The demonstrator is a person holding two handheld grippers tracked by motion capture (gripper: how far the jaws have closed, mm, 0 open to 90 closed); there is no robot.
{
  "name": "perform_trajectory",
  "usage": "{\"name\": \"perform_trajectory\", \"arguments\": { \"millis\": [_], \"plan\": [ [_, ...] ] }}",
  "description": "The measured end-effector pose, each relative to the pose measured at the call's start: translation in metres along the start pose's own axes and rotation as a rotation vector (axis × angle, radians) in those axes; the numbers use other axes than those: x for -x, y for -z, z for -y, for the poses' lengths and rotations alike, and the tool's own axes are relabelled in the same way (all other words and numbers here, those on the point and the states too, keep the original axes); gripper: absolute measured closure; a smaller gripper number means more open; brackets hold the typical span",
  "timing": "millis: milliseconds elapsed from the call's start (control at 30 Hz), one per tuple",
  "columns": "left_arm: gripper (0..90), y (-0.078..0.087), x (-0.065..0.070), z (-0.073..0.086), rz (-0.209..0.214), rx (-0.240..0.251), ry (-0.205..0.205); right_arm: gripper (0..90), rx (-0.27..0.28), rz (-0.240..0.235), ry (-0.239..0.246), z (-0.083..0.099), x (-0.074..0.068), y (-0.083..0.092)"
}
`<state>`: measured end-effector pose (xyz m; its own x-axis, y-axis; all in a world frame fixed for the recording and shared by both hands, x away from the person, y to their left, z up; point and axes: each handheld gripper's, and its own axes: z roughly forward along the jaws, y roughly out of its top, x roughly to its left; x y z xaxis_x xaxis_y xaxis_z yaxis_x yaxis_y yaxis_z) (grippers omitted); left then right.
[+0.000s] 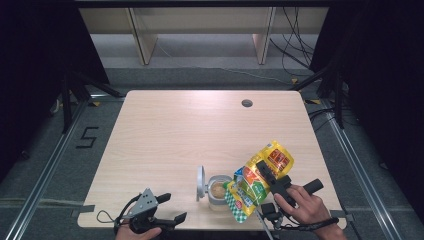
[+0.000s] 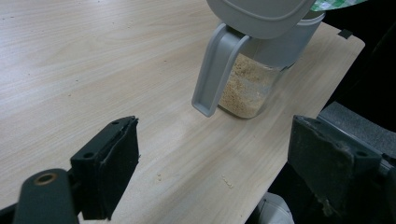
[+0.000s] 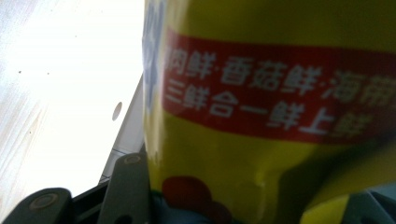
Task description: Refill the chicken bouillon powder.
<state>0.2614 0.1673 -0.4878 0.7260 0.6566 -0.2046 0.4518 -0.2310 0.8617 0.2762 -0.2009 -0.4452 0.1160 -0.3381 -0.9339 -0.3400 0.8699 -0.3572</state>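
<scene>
Worktop (image 1: 170, 135): light wood, mostly bare; all activity sits at its near edge, right of centre. Largest item is the yellow seasoning pouch (image 1: 260, 177), held tilted w/ its green-checked mouth end down over the jar, the yellow end raised toward the near right corner. We read the right gripper (image 1: 265, 172) as clamped across the pouch's middle; in the right gripper view the yellow-and-red print (image 3: 280, 93) sits hard against the jaws, so the grip looks firm. Next, the clear jar (image 1: 218, 192) w/ grey collar, just inside the near edge, lid (image 1: 200, 183) flipped open and standing upright on its left side. In the left gripper view the jar (image 2: 247, 88) shows tan granules approx. halfway up the glass. Left gripper (image 1: 167, 207) rests at the near edge, left of the jar and apart from it, jaws wide apart, nothing between them. Smallest: a few stray crumbs (image 2: 227, 182) on the wood near the left gripper. Our judgement: lid opened, pouch positioned, pour underway or about to resume; jar partly filled. Left to do: finish pouring, set pouch down, close lid.
</scene>
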Motion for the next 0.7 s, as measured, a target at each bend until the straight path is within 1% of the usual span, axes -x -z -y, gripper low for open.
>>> {"name": "perform_trajectory", "arguments": {
  "millis": [33,133,167,200,267,300,333,367,433,500,600,633,700],
  "plan": [
    [16.0,-0.0005,0.0004,0.0000,0.001,0.005,0.007,54.3,0.001,0.001,0.001,-0.0001,0.0003,-0.0002],
    [15.9,0.0003,0.0003,-0.0001,-0.006,-0.002,-0.001,54.3,0.001,0.002,0.002,0.0000,0.0006,-0.0002],
    [16.0,-0.0001,-0.0001,-0.0001,0.000,0.001,0.001,54.3,-0.001,0.001,-0.005,0.0002,0.0001,0.0000],
    [16.0,0.0001,0.0002,0.0000,-0.004,0.001,0.005,54.3,-0.002,0.001,-0.002,0.0002,0.0002,-0.0002],
    [16.0,0.0001,-0.0001,0.0001,0.000,0.000,0.000,54.3,-0.001,0.001,-0.004,0.0003,0.0000,0.0000],
    [16.0,-0.0002,0.0004,0.0001,-0.002,0.003,0.007,54.4,-0.004,-0.002,-0.015,0.0005,-0.0009,0.0000],
    [15.9,-0.0008,0.0005,0.0002,-0.001,0.009,0.012,54.3,-0.004,-0.002,-0.017,0.0005,-0.0009,-0.0003],
    [16.0,-0.0004,0.0004,0.0001,0.001,0.004,0.007,54.4,0.000,0.001,-0.007,0.0004,0.0000,-0.0004],
    [16.0,0.0002,0.0000,0.0000,-0.001,-0.001,-0.001,54.4,0.000,0.000,-0.011,0.0008,-0.0002,-0.0004],
    [15.9,0.0001,0.0007,0.0000,-0.007,0.004,0.010,54.3,0.001,-0.001,-0.014,0.0011,-0.0005,-0.0005],
    [16.0,0.0000,0.0007,-0.0001,-0.005,0.005,0.008,54.4,0.005,0.003,-0.019,0.0017,0.0003,-0.0001],
    [16.0,-0.0001,0.0007,-0.0001,-0.005,0.005,0.008,54.4,0.014,0.006,0.000,0.0018,0.0024,-0.0012],
    [16.0,0.0001,0.0000,0.0000,0.000,0.000,0.000,54.4,0.009,0.007,-0.001,0.0025,0.0022,-0.0007]
  ]
}}
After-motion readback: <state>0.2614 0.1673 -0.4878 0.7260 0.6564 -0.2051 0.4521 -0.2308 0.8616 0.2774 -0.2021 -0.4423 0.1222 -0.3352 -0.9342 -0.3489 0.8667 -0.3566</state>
